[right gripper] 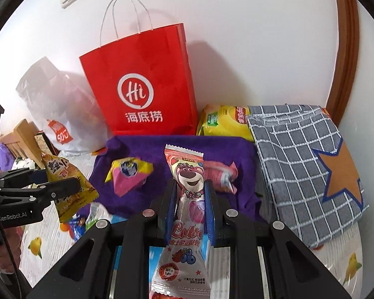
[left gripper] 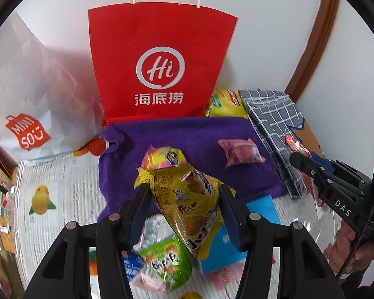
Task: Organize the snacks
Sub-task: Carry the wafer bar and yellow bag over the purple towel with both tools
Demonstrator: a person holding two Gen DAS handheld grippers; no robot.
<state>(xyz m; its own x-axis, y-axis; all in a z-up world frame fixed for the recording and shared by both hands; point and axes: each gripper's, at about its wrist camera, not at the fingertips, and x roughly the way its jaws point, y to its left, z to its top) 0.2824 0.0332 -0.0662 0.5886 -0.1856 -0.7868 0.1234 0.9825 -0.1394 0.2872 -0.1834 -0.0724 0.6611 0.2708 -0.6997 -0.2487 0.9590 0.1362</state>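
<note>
My left gripper is shut on a yellow snack packet and holds it above the table, in front of the purple cloth. The packet shows in the right wrist view too. My right gripper is shut on a long Lotso candy packet with a pink bear. On the purple cloth lie a pink-and-yellow snack and a pink wrapped snack. Below the left gripper lie a green packet and a blue packet.
A red paper bag stands against the wall behind the cloth. A white plastic bag is to its left. A yellow chip bag and a folded checked cloth lie at the right. A blue box sits under the grippers.
</note>
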